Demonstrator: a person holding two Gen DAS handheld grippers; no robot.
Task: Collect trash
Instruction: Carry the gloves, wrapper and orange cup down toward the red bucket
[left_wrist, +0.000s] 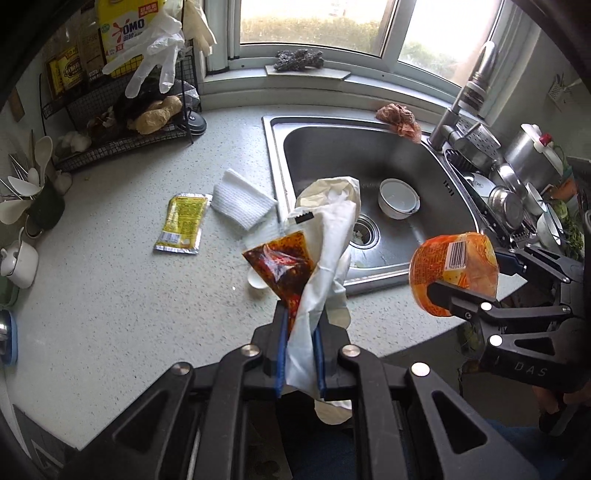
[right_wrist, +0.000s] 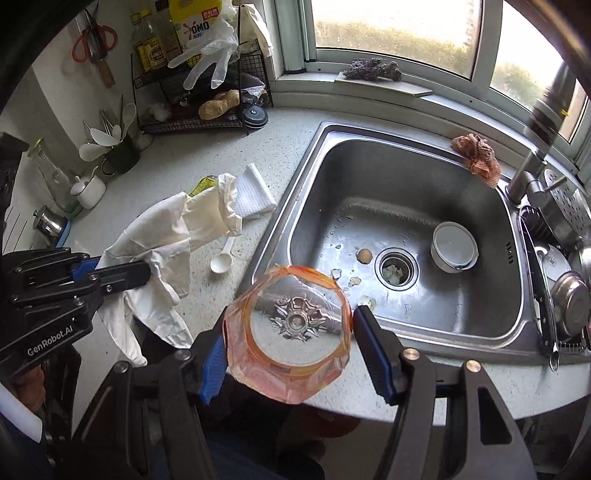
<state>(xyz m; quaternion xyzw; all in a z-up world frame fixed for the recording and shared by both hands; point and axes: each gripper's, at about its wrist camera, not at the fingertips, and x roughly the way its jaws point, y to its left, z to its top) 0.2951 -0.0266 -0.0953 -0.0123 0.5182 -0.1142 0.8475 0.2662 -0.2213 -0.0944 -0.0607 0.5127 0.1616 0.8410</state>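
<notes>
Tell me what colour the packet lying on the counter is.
Yellow with red print; the packet shows best in the left wrist view.

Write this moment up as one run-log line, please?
left gripper: shut on white glove and sauce packet | right gripper: shut on orange bottle | yellow packet on counter

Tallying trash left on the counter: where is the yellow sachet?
In the left wrist view the yellow sachet lies flat on the counter, left of the sink, just beside the folded white cloth.
</notes>
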